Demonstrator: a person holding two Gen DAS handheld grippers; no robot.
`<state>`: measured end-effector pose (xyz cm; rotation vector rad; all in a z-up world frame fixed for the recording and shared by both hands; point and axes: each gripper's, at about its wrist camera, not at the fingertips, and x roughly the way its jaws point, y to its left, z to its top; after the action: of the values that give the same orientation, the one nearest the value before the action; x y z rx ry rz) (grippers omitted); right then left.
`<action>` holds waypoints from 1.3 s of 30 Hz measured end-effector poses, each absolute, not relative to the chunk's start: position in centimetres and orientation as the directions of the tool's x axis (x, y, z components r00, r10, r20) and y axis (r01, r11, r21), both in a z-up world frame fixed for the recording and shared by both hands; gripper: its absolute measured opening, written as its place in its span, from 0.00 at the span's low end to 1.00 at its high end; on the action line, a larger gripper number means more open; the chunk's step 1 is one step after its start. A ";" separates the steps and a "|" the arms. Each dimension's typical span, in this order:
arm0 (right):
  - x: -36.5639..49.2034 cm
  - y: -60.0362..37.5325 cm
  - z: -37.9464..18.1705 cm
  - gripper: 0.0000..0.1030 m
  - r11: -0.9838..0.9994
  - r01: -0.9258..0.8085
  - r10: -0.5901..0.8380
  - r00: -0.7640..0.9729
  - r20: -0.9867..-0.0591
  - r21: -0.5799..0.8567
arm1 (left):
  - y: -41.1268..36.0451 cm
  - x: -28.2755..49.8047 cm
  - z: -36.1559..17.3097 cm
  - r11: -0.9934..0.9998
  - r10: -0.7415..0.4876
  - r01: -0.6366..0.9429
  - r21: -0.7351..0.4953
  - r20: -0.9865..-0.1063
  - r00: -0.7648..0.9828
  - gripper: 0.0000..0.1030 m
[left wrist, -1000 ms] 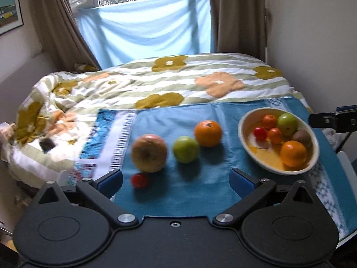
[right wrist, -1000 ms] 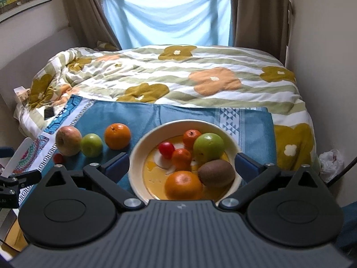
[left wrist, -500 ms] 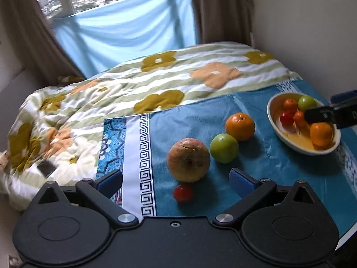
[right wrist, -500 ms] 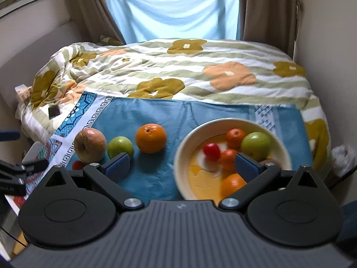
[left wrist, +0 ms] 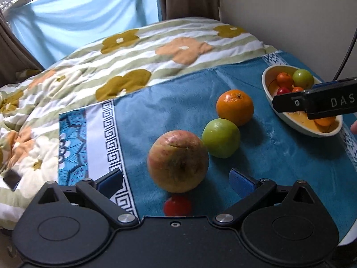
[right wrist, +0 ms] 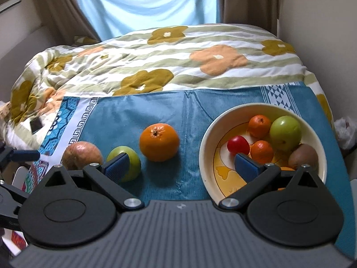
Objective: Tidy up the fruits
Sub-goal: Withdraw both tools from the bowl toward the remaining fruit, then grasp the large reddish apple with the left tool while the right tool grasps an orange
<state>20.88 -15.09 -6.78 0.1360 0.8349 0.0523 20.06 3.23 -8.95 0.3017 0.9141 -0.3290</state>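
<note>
Fingers (left wrist: 110,179) of both grippers gape wide, empty; left flanks the red apple (left wrist: 178,160), untouched.

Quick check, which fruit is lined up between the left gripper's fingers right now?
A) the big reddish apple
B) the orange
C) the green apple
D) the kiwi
A: the big reddish apple sits just ahead of the open left gripper, centred between its fingers.
</note>
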 end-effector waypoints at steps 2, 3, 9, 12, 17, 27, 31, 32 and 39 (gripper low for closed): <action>21.4 -14.9 -7.0 1.00 0.990 0.019 0.090 0.669 -0.738 0.138 | 3.0 20.7 -9.6 0.903 -0.151 0.415 0.113 -0.819 0.553 1.00; 21.6 -14.8 -7.0 1.00 0.991 0.023 0.085 0.669 -0.739 0.135 | 2.8 21.0 -9.9 0.900 -0.144 0.418 0.119 -0.826 0.545 0.99; 23.0 -14.1 -7.8 1.00 0.990 0.033 0.081 0.658 -0.749 0.137 | 2.2 22.4 -11.1 0.888 -0.159 0.447 0.107 -0.841 0.518 0.92; 23.7 -13.8 -8.2 1.00 0.990 0.030 0.087 0.650 -0.754 0.140 | 2.3 23.1 -11.7 0.892 -0.161 0.443 0.092 -0.850 0.501 0.87; 24.7 -13.3 -8.7 1.00 0.990 0.016 0.096 0.646 -0.757 0.139 | 2.6 23.6 -12.1 0.896 -0.173 0.438 0.073 -0.851 0.496 0.75; 27.3 -12.4 -9.6 1.00 0.990 -0.019 0.122 0.627 -0.770 0.142 | 2.8 24.3 -12.1 0.902 -0.198 0.431 0.041 -0.846 0.495 0.75; 28.1 -12.1 -10.2 0.99 0.989 -0.019 0.125 0.612 -0.781 0.144 | 2.9 24.8 -12.1 0.904 -0.209 0.427 0.025 -0.845 0.492 0.75; 28.3 -12.1 -10.4 0.98 0.989 -0.016 0.125 0.609 -0.783 0.146 | 2.9 24.9 -12.0 0.904 -0.209 0.427 0.025 -0.845 0.492 0.75; 29.2 -11.9 -11.4 0.92 0.988 -0.008 0.132 0.575 -0.807 0.156 | 2.8 25.3 -12.1 0.905 -0.215 0.426 0.016 -0.845 0.490 0.75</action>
<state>29.20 -11.92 -11.36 0.1405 0.9555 0.0828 25.30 2.76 -12.06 0.2357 0.9856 -0.3937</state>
